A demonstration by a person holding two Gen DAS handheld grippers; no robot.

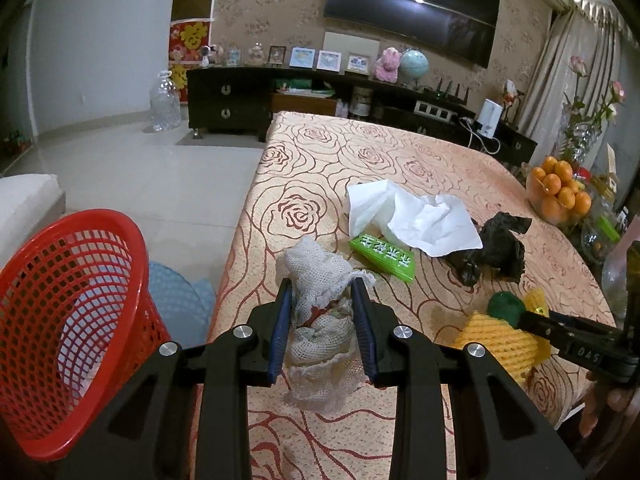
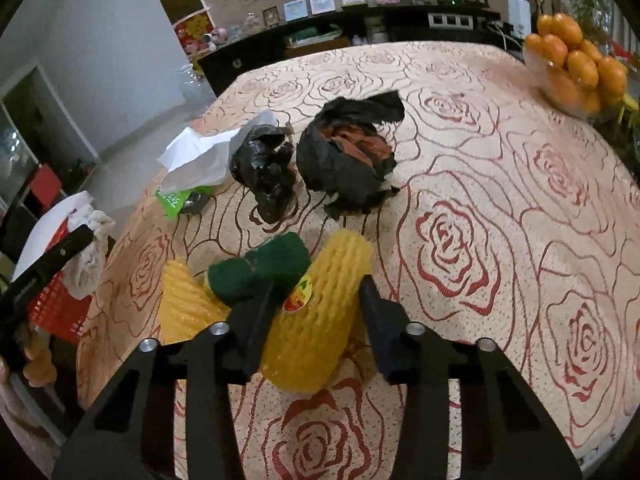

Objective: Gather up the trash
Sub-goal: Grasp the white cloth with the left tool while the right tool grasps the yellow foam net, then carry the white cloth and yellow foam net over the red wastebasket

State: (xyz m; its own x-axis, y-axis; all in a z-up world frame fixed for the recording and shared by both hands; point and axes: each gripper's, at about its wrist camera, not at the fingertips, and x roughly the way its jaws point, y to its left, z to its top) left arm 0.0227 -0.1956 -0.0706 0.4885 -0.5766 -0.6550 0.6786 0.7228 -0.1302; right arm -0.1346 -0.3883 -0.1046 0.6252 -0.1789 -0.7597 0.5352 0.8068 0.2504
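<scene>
The left gripper (image 1: 324, 320) clenches white netting (image 1: 316, 316) just right of the red basket (image 1: 72, 320), while the right gripper (image 2: 316, 312) grasps yellow netting (image 2: 320, 320).

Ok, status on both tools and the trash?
Left tool shut on white net, basket beside it. Right tool around yellow net. Tissue, black bags remain.

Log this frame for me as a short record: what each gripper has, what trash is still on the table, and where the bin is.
left gripper: shut on white mesh wrap, held above the table's left edge
right gripper: shut on yellow foam net, which rests on the table
bin: red basket, on the floor left of the table, beside the left gripper
trash left on table: white tissue, green packet, two crumpled black bags, green scrubber
not trash: bowl of oranges
</scene>
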